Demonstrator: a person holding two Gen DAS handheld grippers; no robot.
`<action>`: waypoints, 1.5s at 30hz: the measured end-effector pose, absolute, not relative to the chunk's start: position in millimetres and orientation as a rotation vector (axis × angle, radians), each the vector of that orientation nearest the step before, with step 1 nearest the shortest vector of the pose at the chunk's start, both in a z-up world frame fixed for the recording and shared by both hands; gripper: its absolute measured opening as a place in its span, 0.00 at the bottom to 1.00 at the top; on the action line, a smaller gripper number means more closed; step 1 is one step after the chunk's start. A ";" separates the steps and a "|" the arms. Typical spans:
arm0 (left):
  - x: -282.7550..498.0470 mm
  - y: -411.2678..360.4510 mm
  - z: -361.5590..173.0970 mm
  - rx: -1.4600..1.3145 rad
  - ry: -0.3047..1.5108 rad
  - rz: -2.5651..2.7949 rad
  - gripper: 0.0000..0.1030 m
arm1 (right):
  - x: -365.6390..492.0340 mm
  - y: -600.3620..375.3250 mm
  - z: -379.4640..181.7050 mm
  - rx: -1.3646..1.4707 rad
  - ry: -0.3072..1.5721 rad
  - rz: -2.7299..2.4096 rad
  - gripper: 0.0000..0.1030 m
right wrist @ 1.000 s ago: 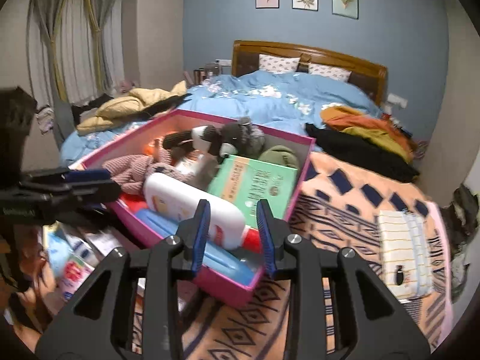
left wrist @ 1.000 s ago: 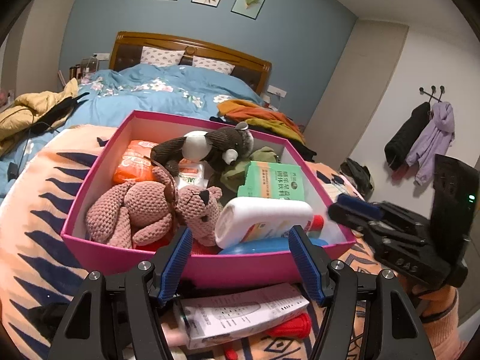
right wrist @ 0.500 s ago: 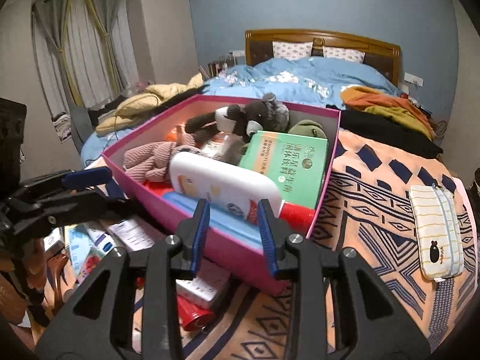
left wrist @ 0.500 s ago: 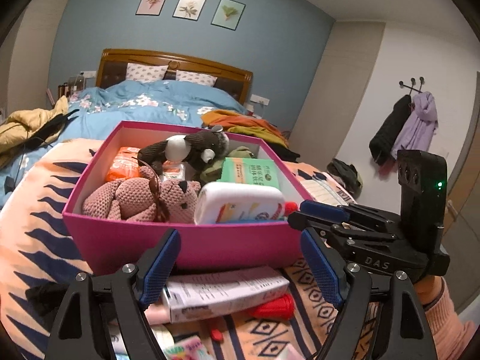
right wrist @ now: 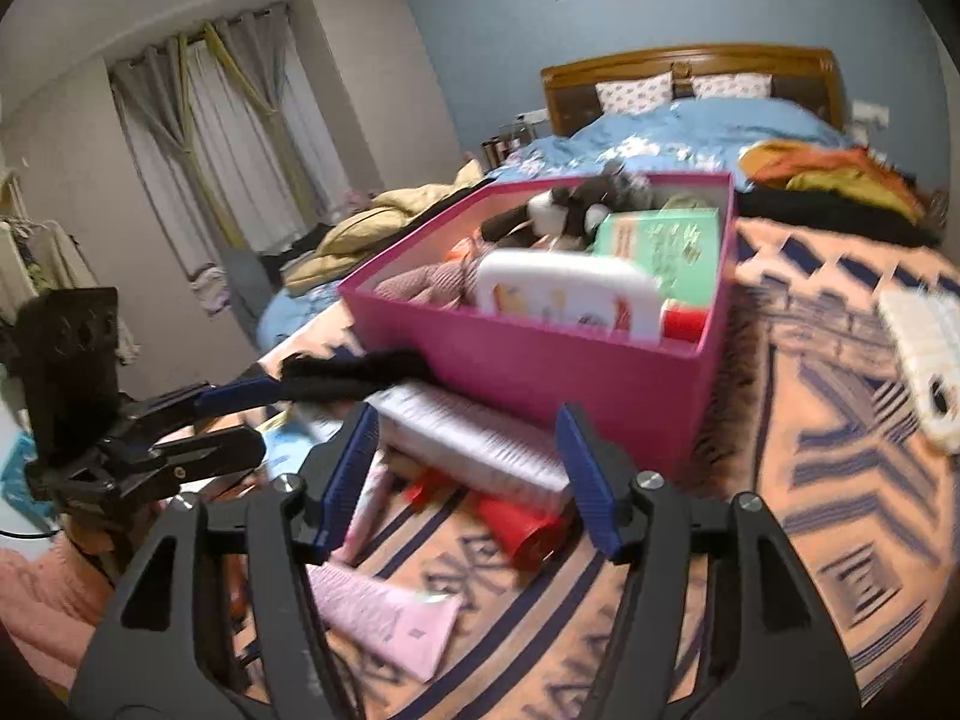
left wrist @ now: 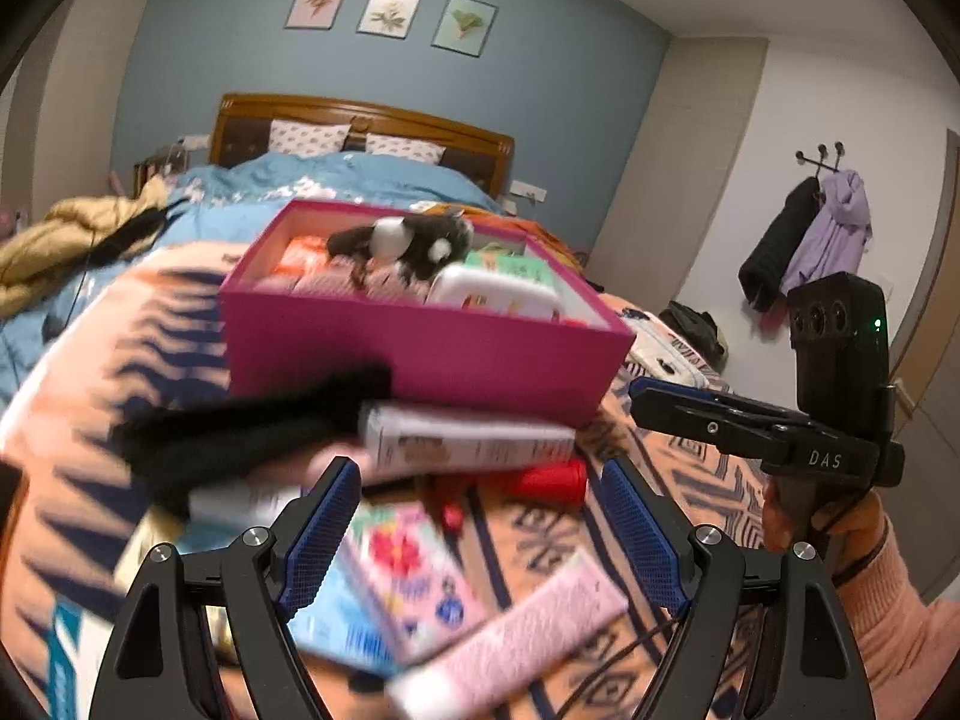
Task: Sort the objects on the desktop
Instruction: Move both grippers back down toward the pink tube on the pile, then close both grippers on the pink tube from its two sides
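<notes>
Bedroom, patterned worktop [left wrist: 690,540]. Left view: your left gripper [left wrist: 480,534] fingers just spread wide, empty, now over loose packets lower centre; pink box [left wrist: 420,354] behind.
Right view: your right gripper [right wrist: 468,480] fingers just opened midway, empty, over red tube [right wrist: 522,525]. Next pick likely.

In front of you the magenta box [left wrist: 420,354] sits open on the patterned blanket, already packed with a dark plush toy [left wrist: 402,240], a white bottle [right wrist: 564,294] lying on its side and a green booklet [right wrist: 660,240] leaning at the back. Just before its near wall you have loose items piled together: a long white carton [left wrist: 468,444] touching the box, a black fuzzy piece [left wrist: 240,438] draped over its end, a red tube [right wrist: 522,528], and a pink tube [left wrist: 516,642] lying flat nearest you.
</notes>
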State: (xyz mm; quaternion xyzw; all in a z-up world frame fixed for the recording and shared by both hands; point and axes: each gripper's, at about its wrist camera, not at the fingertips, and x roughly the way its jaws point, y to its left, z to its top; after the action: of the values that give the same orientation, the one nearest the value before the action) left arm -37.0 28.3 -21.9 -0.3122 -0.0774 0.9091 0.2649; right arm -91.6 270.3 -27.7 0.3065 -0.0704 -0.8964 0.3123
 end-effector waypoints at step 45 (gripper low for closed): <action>1.5 27.4 -95.1 -1.134 -0.342 2.366 0.80 | -61.4 261.5 -121.1 1.074 -0.425 -2.036 0.67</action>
State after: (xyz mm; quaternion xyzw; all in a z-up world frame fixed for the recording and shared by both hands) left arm 1.5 27.4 -95.1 -0.4156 -0.1253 0.8669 0.2451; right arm -61.4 261.5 -121.1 0.4226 -0.1672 -0.8009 0.3899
